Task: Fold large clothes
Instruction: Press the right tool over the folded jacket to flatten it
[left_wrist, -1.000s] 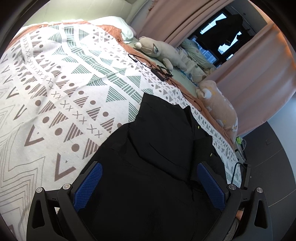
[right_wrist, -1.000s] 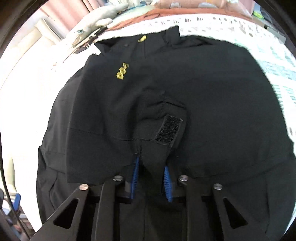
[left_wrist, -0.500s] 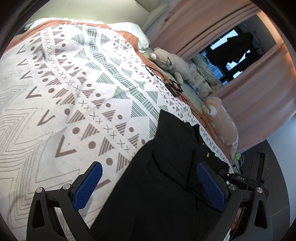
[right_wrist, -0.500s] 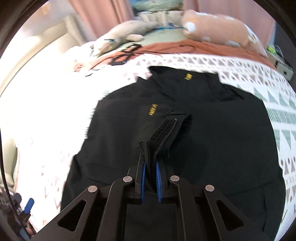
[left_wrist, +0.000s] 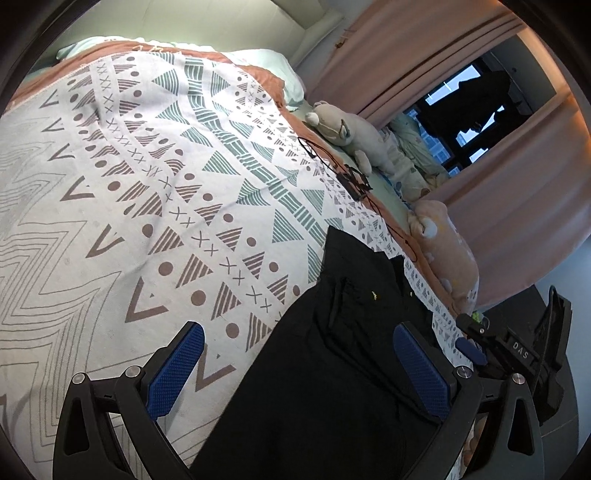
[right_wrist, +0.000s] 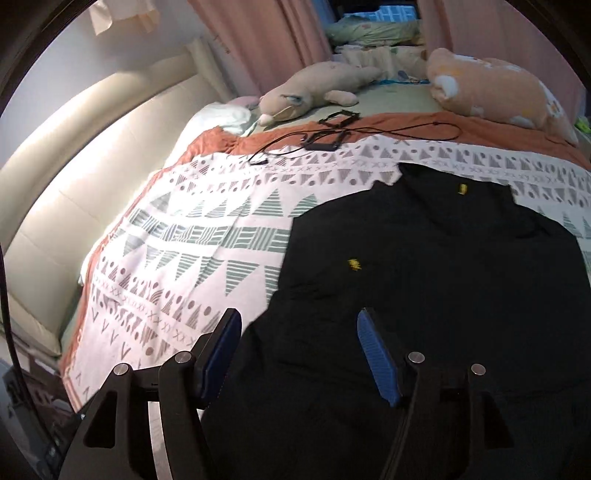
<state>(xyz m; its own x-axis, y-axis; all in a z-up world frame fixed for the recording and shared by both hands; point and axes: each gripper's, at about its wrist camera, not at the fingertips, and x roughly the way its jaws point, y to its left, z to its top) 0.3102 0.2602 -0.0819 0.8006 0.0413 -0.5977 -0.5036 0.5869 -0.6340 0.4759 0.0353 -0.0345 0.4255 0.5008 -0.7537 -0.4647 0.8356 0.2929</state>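
A black jacket (right_wrist: 424, 295) is lying spread flat on a bed's patterned blanket (left_wrist: 166, 203), its collar pointing toward two plush toys (right_wrist: 325, 88) by the pink curtains. The left gripper (left_wrist: 299, 373) is hovering wide open over the jacket's edge, gripping nothing, while the right gripper (right_wrist: 303, 354) is opening its jaws above the dark cloth, nothing pinched between them

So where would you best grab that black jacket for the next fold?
Probably the left side edge of the jacket, near the hem, coming from over the blanket. It lies flat there, so open tongs can slide under and pinch it.
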